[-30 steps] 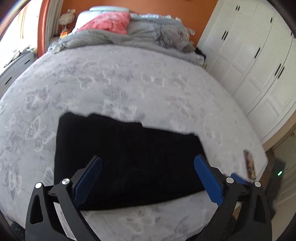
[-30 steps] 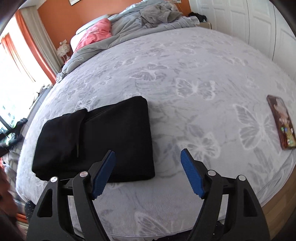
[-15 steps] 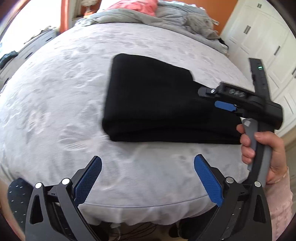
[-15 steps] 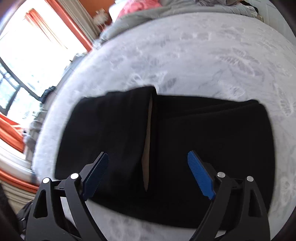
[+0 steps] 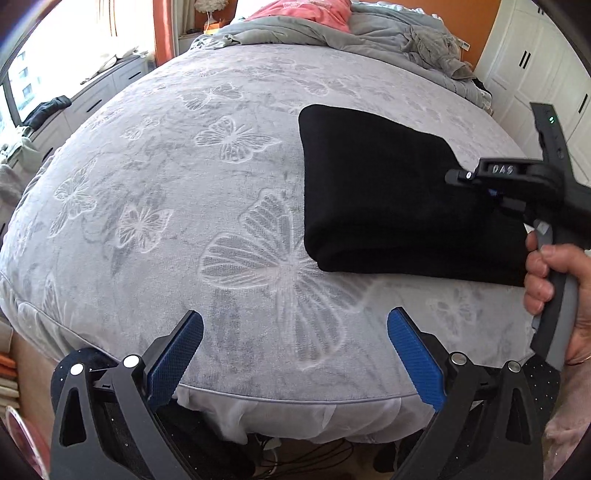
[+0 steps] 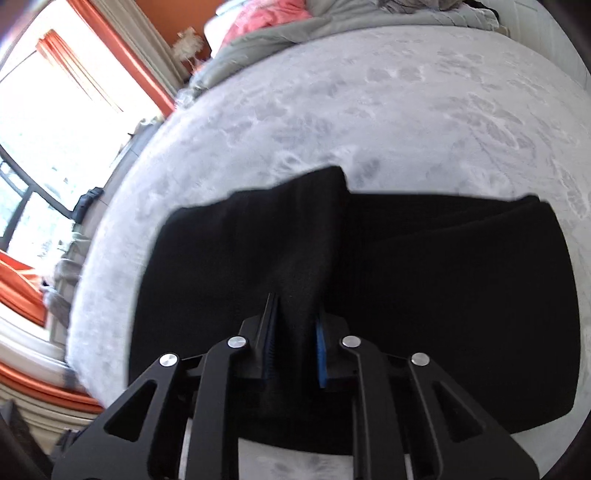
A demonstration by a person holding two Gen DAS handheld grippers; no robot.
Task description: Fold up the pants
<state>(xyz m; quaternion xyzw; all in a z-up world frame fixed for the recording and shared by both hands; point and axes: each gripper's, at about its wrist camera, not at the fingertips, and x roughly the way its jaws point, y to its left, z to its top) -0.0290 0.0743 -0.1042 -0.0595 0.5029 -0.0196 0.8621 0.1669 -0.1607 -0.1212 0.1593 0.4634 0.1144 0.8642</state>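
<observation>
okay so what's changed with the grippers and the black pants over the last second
The right gripper moved in over the black pants; its jaws have just been closing and now pinch a fold. The left gripper swung left of the pants, open and empty. The pants stay folded on the bed.

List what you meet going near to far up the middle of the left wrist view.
Left hand-held gripper, open over the bed edge → grey butterfly bedspread → black folded pants, off to the right → crumpled grey duvet → pink pillow → orange wall.
</observation>
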